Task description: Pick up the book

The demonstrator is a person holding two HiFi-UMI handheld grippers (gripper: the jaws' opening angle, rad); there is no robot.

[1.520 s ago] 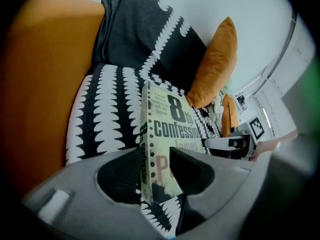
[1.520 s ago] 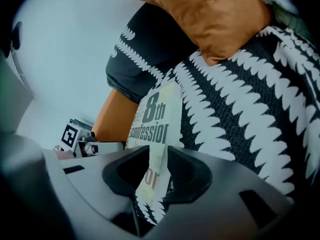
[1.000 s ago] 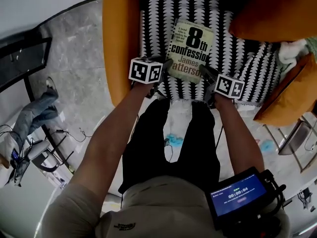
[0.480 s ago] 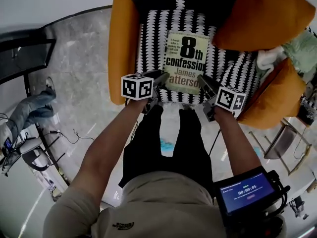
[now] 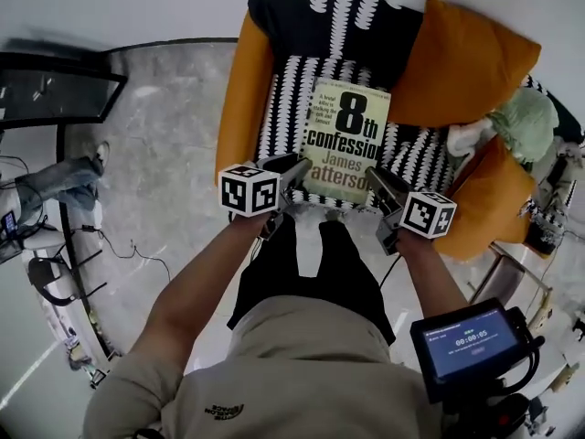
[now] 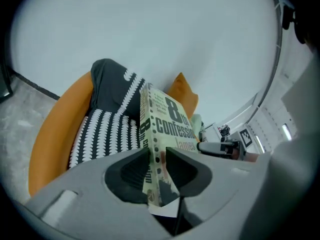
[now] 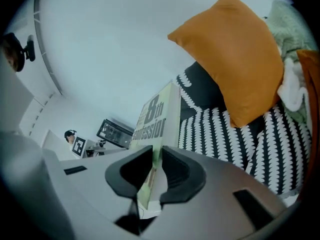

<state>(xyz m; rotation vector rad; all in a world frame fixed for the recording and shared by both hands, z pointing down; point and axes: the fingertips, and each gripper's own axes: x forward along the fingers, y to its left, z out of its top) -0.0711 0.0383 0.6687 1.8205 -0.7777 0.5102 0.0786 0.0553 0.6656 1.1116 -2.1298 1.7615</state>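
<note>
The book (image 5: 345, 140), a pale green paperback with large black title print, is over the black-and-white patterned seat (image 5: 283, 99) of an orange armchair. My left gripper (image 5: 297, 167) grips the book's near left corner by the spine. Its jaws are closing, with the book (image 6: 167, 121) pinched between the pads of the left gripper (image 6: 156, 156). My right gripper (image 5: 375, 176) clamps the near right corner. In the right gripper view the book (image 7: 157, 116) rises edge-on from the right gripper (image 7: 156, 166).
The armchair's orange arm (image 5: 242, 108) runs along the left of the seat. A large orange pillow (image 5: 462, 62) leans at the back right, beside a green cloth (image 5: 521, 122) and another orange cushion (image 5: 494, 199). A screen (image 5: 471, 344) hangs at my right hip. Grey stone floor lies to the left.
The head view has swung, so the whole armchair now shows and sits lower in the picture. Both grippers stay clamped on the book's near corners, slightly closer to the seat's front edge.
</note>
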